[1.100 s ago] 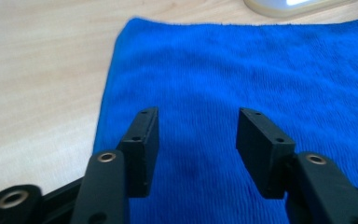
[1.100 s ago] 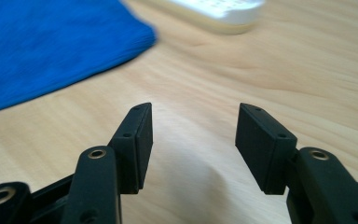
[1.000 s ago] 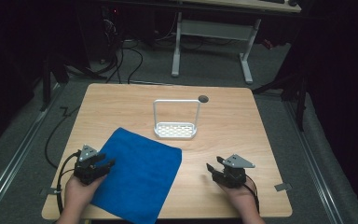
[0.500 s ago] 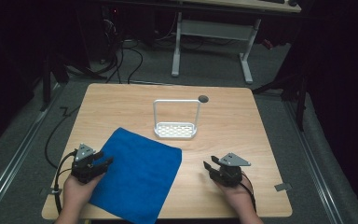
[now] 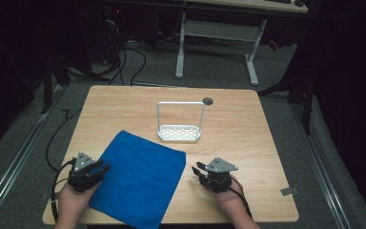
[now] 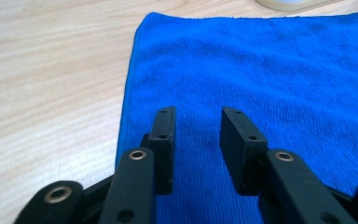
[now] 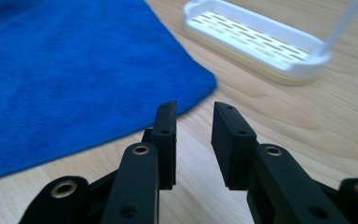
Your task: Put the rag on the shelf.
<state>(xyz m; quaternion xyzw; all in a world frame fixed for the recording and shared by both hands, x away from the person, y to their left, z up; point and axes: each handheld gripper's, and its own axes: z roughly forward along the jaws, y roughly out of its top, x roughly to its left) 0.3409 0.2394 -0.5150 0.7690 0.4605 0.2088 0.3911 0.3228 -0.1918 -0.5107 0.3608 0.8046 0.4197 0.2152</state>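
Cloth [image 5: 140, 179] on table [image 5: 248, 143] front-left, rack [image 5: 179, 131] behind it at centre, hole [image 5: 208, 101] beyond rack.

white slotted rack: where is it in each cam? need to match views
High view: white rack at table centre, beyond the blue cloth's far corner.
Left gripper view: a pale sliver at the top edge, past the cloth; likely the rack's base.
Right gripper view: upper right, slotted tray on the wood.
Shared landmark: the blue cloth, lying between the rack and both grippers' fingers.
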